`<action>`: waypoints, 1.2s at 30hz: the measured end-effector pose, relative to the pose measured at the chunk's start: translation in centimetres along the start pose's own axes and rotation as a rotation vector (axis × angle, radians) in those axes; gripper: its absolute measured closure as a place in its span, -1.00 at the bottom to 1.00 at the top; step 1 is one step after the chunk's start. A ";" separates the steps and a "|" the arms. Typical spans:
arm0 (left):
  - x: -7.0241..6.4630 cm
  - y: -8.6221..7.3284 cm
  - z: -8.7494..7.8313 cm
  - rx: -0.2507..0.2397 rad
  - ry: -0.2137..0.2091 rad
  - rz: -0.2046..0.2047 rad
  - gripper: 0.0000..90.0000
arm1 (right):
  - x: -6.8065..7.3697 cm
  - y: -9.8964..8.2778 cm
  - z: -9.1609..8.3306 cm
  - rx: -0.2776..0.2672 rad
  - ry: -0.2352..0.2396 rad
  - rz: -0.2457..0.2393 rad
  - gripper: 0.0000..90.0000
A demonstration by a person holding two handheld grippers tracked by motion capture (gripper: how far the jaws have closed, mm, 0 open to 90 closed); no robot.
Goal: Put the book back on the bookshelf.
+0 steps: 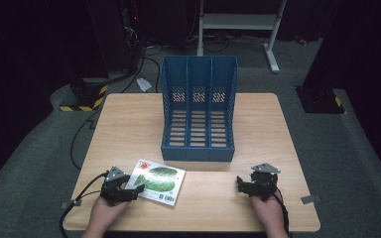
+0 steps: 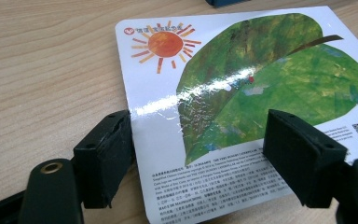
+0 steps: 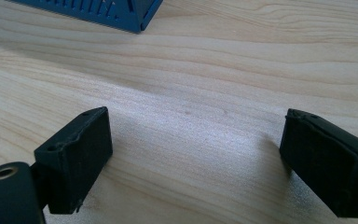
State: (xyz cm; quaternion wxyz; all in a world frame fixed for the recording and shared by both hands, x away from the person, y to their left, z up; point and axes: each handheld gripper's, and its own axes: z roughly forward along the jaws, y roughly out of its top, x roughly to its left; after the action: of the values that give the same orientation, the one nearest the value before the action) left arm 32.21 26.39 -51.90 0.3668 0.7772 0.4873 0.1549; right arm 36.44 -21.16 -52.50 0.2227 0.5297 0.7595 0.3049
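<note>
Two tools at the near bench (image 1: 129, 124) edge: left tool (image 1: 129, 191) spread wide, straddling one book's (image 1: 158, 181) near-left corner, gripping nothing; right tool (image 1: 245, 184) likewise apart over bare wood. Book lies flat, long axis slanting right; small print illegible. One blue three-slot file rack (image 1: 198, 109) stands behind, open toward the person.

The bench (image 3: 223, 70) is pale, matt, grained wood. The booklet (image 2: 242, 102) has a glossy printed cover. The file rack (image 1: 198, 111) looks like blue plastic; the tongs (image 2: 198, 161) are matt black.
</note>
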 end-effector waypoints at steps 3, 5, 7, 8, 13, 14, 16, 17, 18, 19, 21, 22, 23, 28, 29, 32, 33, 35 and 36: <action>-1.3 0.4 0.3 0.005 0.040 0.016 -0.51 | 0.1 0.0 -0.1 0.008 -0.006 0.002 -0.78; -1.8 0.5 0.7 -0.002 0.024 0.002 -0.53 | 0.4 0.1 -0.3 0.014 -0.002 0.008 -0.73; -2.4 0.6 1.0 -0.005 0.010 -0.016 -0.53 | 1.1 0.0 -0.5 0.029 0.021 -0.006 -0.74; -2.6 0.7 1.2 0.001 0.012 -0.007 -0.53 | 1.4 0.0 -0.6 0.032 0.036 -0.022 -0.75; -4.0 1.2 1.9 -0.005 0.015 -0.016 -0.53 | 2.9 -0.1 -1.4 0.000 0.102 -0.052 -0.71; -4.2 1.3 2.1 -0.007 0.016 -0.015 -0.53 | 3.3 -0.1 -1.7 -0.015 0.112 -0.055 -0.70; -4.6 1.6 2.5 -0.005 0.005 -0.014 -0.52 | 4.2 -0.1 -2.1 -0.033 0.131 -0.067 -0.67; -4.8 1.7 2.7 -0.006 0.001 -0.002 -0.52 | 4.6 -0.1 -2.2 -0.037 0.143 -0.076 -0.65; -5.0 1.8 2.8 -0.008 -0.008 0.003 -0.52 | 5.1 -0.2 -2.3 -0.038 0.156 -0.079 -0.64; -5.2 1.8 2.9 -0.012 -0.014 0.001 -0.52 | 5.6 -0.2 -2.4 -0.041 0.167 -0.087 -0.62; -5.2 1.8 2.9 -0.015 -0.015 0.010 -0.52 | 6.5 -0.3 -2.4 -0.044 0.180 -0.094 -0.55; -5.2 1.7 2.9 -0.016 -0.017 0.015 -0.52 | 6.8 -0.4 -2.4 -0.049 0.188 -0.103 -0.52; -5.1 1.7 2.8 -0.021 -0.023 0.017 -0.50 | 7.2 -0.4 -2.3 -0.048 0.193 -0.105 -0.49; -4.5 1.1 2.1 -0.032 -0.034 0.055 -0.38 | 8.4 -0.3 -1.9 -0.044 0.221 -0.123 -0.26; -4.3 0.9 1.9 -0.036 -0.038 0.048 -0.35 | 8.6 -0.2 -1.9 -0.047 0.213 -0.126 -0.21; -3.8 0.4 1.5 -0.045 -0.043 0.018 -0.32 | 9.2 -0.2 -1.7 -0.048 0.229 -0.137 -0.19; -3.7 0.3 1.4 -0.047 -0.044 0.010 -0.32 | 9.4 -0.1 -1.6 -0.046 0.236 -0.139 -0.18; -3.5 0.0 1.1 -0.047 -0.045 0.003 -0.34 | 9.7 -0.1 -1.5 -0.036 0.252 -0.134 -0.17; -3.5 -0.2 1.1 -0.048 -0.050 -0.010 -0.35 | 9.8 0.0 -1.4 -0.031 0.257 -0.137 -0.15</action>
State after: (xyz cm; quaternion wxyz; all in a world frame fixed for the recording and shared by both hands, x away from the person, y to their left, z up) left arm 31.08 22.97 -52.33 0.3981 0.7694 0.4779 0.1455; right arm 32.12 -12.24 -51.66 0.1522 0.4298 0.8112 0.3661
